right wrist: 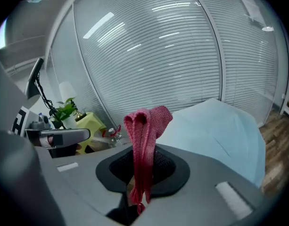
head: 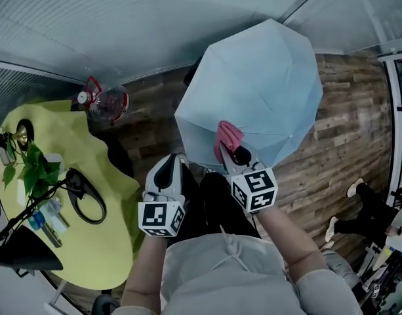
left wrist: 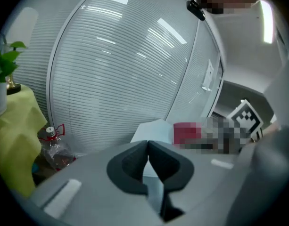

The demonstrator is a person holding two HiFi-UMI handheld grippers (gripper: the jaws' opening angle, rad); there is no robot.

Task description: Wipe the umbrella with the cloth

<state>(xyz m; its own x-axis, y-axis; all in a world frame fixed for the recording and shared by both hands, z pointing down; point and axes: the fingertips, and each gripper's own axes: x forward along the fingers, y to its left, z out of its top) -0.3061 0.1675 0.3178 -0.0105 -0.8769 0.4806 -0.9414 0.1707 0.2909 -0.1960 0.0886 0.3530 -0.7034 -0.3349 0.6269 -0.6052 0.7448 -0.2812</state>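
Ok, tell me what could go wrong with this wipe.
The cloth is bunched in the right tongs, so hard tips may scrape the umbrella. The left tongs pinch only its edge, so a firm push might tip or roll it.

No legible text, brand or number. Left marker cube on the left tongs and right marker cube on the right tongs carry square codes only. The notice on the glass wall, at 2 o'clock, is too small to read.
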